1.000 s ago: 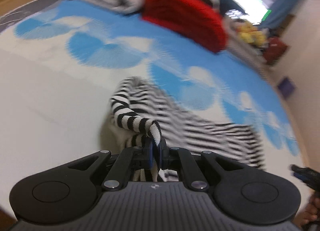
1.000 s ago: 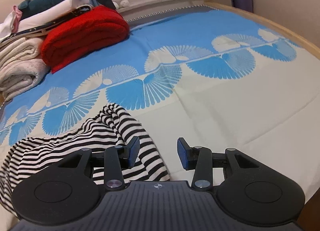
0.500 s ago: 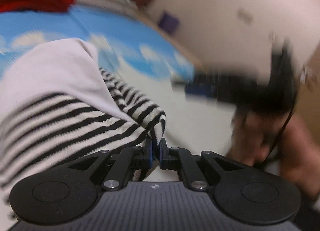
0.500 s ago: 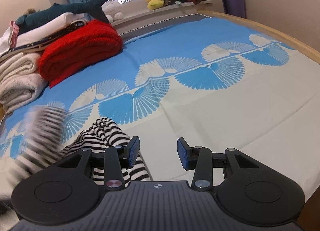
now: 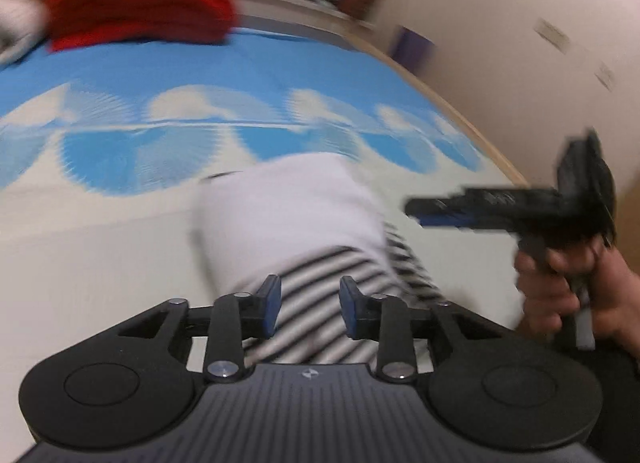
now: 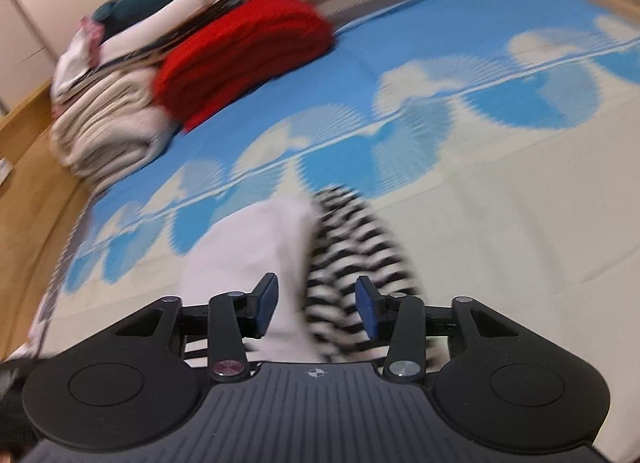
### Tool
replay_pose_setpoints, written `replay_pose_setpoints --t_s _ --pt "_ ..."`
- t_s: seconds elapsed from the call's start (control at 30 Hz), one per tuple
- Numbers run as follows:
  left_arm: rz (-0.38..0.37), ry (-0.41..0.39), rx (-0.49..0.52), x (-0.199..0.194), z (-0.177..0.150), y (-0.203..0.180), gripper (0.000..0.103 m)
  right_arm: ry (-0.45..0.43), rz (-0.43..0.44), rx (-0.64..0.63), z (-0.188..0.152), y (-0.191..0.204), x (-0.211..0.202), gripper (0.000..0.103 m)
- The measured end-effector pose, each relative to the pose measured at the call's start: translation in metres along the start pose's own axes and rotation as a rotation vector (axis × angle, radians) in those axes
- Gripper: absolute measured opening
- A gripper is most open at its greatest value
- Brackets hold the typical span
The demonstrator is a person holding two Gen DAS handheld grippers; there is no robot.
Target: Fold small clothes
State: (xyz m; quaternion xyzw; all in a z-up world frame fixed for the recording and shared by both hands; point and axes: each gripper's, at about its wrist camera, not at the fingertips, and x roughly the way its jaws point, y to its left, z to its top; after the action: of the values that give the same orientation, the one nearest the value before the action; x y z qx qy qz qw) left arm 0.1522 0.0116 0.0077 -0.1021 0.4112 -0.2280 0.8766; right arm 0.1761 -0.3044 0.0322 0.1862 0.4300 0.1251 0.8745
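Note:
A small black-and-white striped garment (image 5: 320, 303) lies bunched on the bed, folded over so its plain white inside (image 5: 288, 215) faces up. My left gripper (image 5: 307, 305) is open just above it, holding nothing. My right gripper (image 6: 316, 305) is open over the same garment (image 6: 352, 247), its white side (image 6: 248, 255) to the left. The right gripper also shows in the left wrist view (image 5: 460, 209), blurred, held in a hand at the right.
The bed sheet (image 6: 500, 203) is cream with blue fan patterns. A folded red blanket (image 6: 240, 51) and a stack of beige and white folded laundry (image 6: 104, 131) sit at the far side. A wooden bed edge (image 5: 460, 119) runs along the wall.
My left gripper was shut on the striped garment, carried it over toward the right, and has now opened and let it go. The garment lies folded over. The right gripper moved in over it.

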Motion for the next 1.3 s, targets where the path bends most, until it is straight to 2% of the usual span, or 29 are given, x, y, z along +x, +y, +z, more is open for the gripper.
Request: replay_pose_setpoints --t_s 0.07,0.13,0.2,0.27,0.3,0.33,0.37,0.43,0.5,0.53,0.57,0.6,0.7,0.77,0.8,0.87,0.93,1.03,1.1,1.13,1.17,1.2,1.23,1.3 --pt "0.025 0.004 -0.077 0.004 -0.004 0.02 0.048 0.023 0.002 -0.011 0.002 0.011 0.013 0.054" --pt "0.083 0.075 -0.162 0.017 -0.003 0.032 0.048 0.053 -0.011 -0.007 0.003 0.017 0.03 0.054" --pt "0.081 0.09 -0.22 0.025 -0.001 0.038 0.056 0.074 -0.04 -0.001 0.004 0.021 0.045 0.054" --pt "0.072 0.112 -0.243 0.031 -0.002 0.041 0.06 0.086 -0.063 0.005 0.004 0.021 0.056 0.05" --pt "0.063 0.126 -0.255 0.038 -0.002 0.041 0.062 0.087 -0.059 0.011 0.005 0.021 0.06 0.034" --pt "0.053 0.138 -0.268 0.039 -0.003 0.042 0.063 0.085 -0.044 0.015 0.005 0.022 0.061 0.009" --pt "0.039 0.148 -0.282 0.038 -0.005 0.045 0.066 0.07 -0.036 0.016 0.007 0.023 0.06 0.006" --pt "0.005 0.163 -0.282 0.043 -0.004 0.04 0.066 0.021 0.007 0.036 0.013 0.022 0.049 0.005" --pt "0.002 0.162 -0.23 0.048 0.0 0.034 0.07 -0.076 0.102 0.132 0.023 0.008 0.02 0.004" --pt "-0.004 0.159 -0.204 0.052 0.001 0.029 0.072 -0.12 0.122 0.161 0.027 0.0 0.008 0.004" --pt "-0.013 0.161 -0.179 0.054 -0.001 0.023 0.073 -0.152 0.093 0.159 0.029 -0.006 -0.001 0.004" --pt "-0.009 0.167 -0.145 0.059 -0.001 0.017 0.075 -0.158 0.017 0.128 0.031 -0.01 -0.003 0.004" --pt "0.061 0.23 -0.039 0.075 -0.009 0.005 0.077 -0.068 -0.146 0.097 0.033 -0.022 0.019 0.004" --pt "0.098 0.261 -0.005 0.082 -0.015 0.004 0.079 0.005 -0.182 0.038 0.03 -0.02 0.039 0.004" --pt "0.101 0.266 -0.001 0.084 -0.015 0.004 0.08 0.037 -0.218 -0.042 0.026 -0.011 0.051 0.004" --pt "0.112 0.272 0.013 0.082 -0.018 0.006 0.082 0.071 -0.265 -0.155 0.017 0.002 0.07 0.004" --pt "0.108 0.28 0.0 0.081 -0.019 0.01 0.082 0.098 -0.282 -0.204 0.013 0.008 0.085 0.004" --pt "0.01 0.248 -0.07 0.063 -0.014 0.018 0.078 0.101 -0.285 -0.181 0.014 0.005 0.088 0.005" --pt "-0.047 0.244 -0.07 0.057 -0.013 0.018 0.078 0.081 -0.252 -0.115 0.016 -0.002 0.079 0.006" --pt "-0.034 0.281 -0.029 0.061 -0.017 0.015 0.078 0.073 -0.224 -0.077 0.017 -0.006 0.073 0.011" --pt "0.013 0.34 0.038 0.069 -0.025 0.01 0.079 0.072 -0.194 -0.039 0.017 -0.011 0.067 0.015" --pt "0.054 0.386 0.09 0.076 -0.033 0.006 0.079 0.074 -0.169 -0.007 0.016 -0.016 0.062 0.026" --pt "0.094 0.432 0.146 0.084 -0.041 0.003 0.079 0.081 -0.149 0.018 0.015 -0.02 0.057 0.031" --pt "0.117 0.444 0.199 0.087 -0.047 -0.003 0.079 0.115 -0.092 0.073 0.011 -0.033 0.049 0.041"
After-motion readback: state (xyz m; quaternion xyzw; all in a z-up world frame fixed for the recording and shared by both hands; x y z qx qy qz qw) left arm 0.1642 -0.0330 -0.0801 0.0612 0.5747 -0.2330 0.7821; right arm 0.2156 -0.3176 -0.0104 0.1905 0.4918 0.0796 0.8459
